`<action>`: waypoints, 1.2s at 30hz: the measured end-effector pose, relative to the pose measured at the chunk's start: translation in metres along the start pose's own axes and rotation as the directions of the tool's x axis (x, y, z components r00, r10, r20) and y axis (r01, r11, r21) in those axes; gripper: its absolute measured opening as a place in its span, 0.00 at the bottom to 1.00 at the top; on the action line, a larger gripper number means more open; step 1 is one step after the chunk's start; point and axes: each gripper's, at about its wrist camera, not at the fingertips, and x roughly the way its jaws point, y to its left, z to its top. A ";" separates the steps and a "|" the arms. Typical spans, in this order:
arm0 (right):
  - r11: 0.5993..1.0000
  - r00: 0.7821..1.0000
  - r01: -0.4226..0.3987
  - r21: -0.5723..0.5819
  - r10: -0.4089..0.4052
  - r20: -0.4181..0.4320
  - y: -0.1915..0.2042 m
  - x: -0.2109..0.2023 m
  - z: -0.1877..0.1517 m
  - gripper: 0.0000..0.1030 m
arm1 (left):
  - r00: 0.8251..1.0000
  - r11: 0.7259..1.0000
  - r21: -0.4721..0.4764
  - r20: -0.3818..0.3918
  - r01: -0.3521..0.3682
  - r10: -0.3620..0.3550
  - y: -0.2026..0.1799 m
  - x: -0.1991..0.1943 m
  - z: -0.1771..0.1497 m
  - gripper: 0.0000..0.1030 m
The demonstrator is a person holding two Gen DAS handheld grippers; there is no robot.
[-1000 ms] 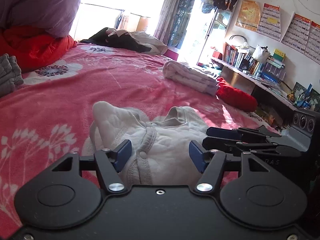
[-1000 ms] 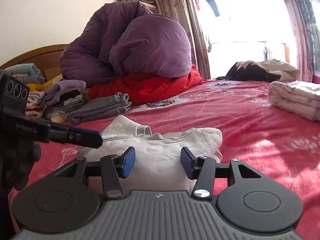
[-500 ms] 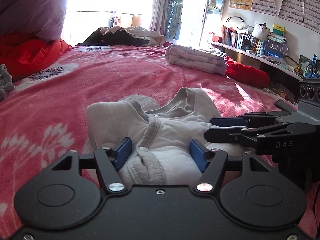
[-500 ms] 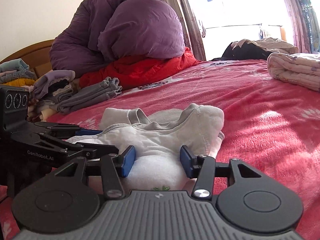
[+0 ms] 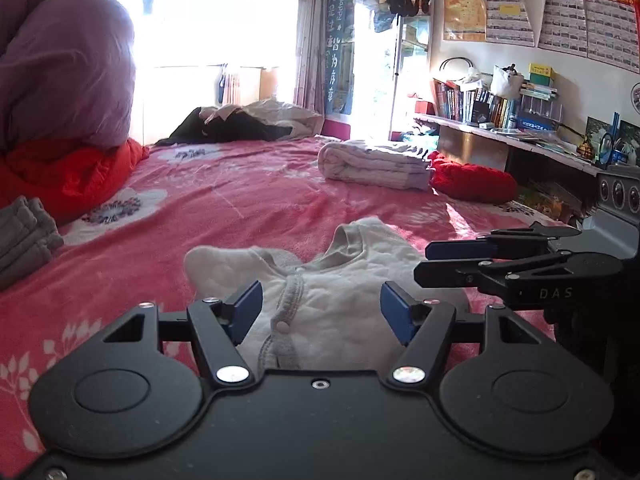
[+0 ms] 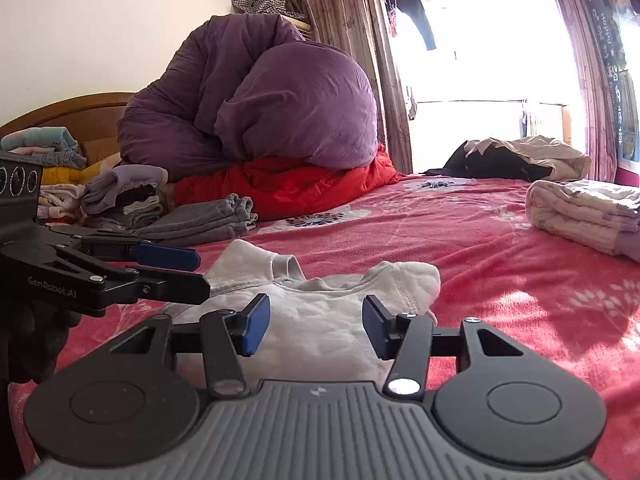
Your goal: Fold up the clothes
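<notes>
Two grippers hover with jaws spread: the left gripper [image 5: 321, 312] and the right gripper [image 6: 316, 323], empty above a cream quilted top [image 5: 340, 300] with snap buttons, lying crumpled on the fleecy pink floral bedspread [image 5: 248, 204]. Casings read "DAS" and "GenRobot.AI".

The baby top [image 5: 332, 300] lies flat on the bed [image 5: 240, 208], right in front of both grippers, with the left gripper [image 5: 320, 312] and right gripper [image 6: 312, 324] side by side at its near edge. Further back on the right there's a rolled blanket [image 5: 372, 164] with a knit bundle [image 5: 472, 180] just beside it, nearer the desk [image 5: 520, 140]. Off to the left a folded stack [image 6: 200, 220] sits in front of the big duvet [image 6: 260, 104], which is piled on another quilt [image 6: 288, 188] by the headboard [image 6: 72, 112], and a heap of clothes [image 5: 240, 124] lies at the far end under the window.
</notes>
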 end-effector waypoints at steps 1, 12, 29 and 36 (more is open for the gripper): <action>1.000 1.000 -0.003 0.010 0.003 -0.006 0.000 -0.001 -0.003 0.40 | 1.000 1.000 0.009 -0.015 -0.007 0.008 -0.001 0.004 -0.002 0.50; 0.997 0.992 0.004 0.080 0.006 -0.127 -0.009 0.031 -0.034 0.34 | 0.990 0.998 -0.015 -0.126 -0.060 0.058 0.010 0.050 -0.030 0.52; 0.965 0.998 0.032 0.261 -0.043 0.039 -0.015 -0.020 -0.017 0.81 | 0.995 0.937 -0.348 0.072 -0.037 0.066 0.035 -0.016 -0.008 0.62; 0.816 1.000 0.006 0.578 0.009 -0.022 -0.061 -0.003 -0.037 0.81 | 1.000 0.725 -0.688 0.017 0.010 0.003 0.082 0.002 -0.041 0.62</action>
